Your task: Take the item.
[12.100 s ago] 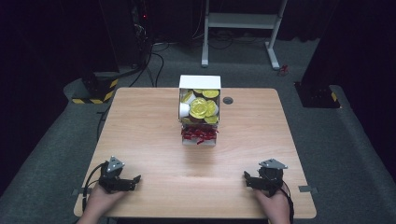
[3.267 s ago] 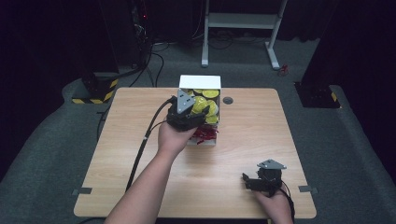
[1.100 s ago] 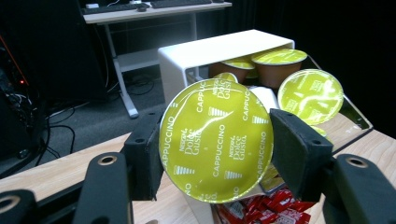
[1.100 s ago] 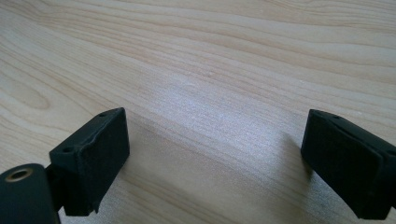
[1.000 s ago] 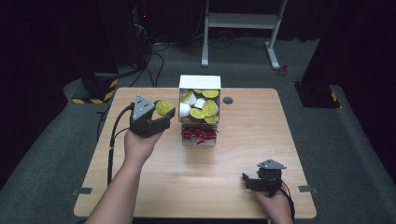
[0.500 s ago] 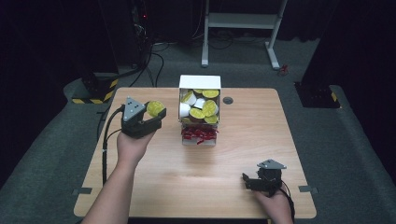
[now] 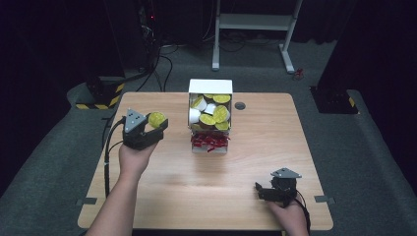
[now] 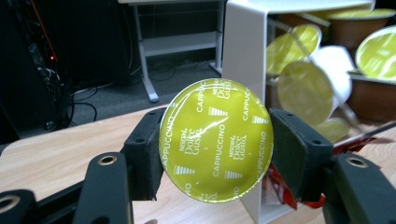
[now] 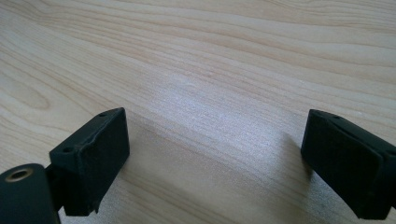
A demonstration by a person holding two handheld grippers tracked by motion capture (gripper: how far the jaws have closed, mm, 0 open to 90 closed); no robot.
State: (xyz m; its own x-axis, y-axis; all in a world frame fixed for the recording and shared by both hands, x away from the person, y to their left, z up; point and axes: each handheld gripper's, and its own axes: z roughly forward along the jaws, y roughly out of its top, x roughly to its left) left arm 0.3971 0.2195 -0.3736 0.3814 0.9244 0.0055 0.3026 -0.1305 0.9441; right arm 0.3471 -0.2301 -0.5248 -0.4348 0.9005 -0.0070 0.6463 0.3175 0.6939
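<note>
My left gripper (image 7: 156,123) is shut on a coffee capsule (image 7: 156,119) with a yellow-green foil lid, held above the table's left part, left of the white dispenser box (image 7: 210,87). In the left gripper view the capsule (image 8: 216,140), printed "Cappuccino", sits clamped between both black pads (image 8: 145,161), with the box (image 8: 245,70) just behind it. The box holds several more capsules (image 7: 213,110) of the same kind. My right gripper (image 7: 259,191) rests near the table's front right, and in the right gripper view (image 9: 215,158) its jaws stand open over bare wood.
Red wrappers (image 7: 209,141) lie in the box's lower tray. A round cable grommet (image 7: 240,105) sits right of the box. The wooden table (image 7: 206,191) has room in front. A white desk frame (image 7: 255,22) and cables stand beyond the far edge.
My left gripper has carried the capsule leftward and lower, away from the box toward the table's left part. The right gripper has stayed put.
</note>
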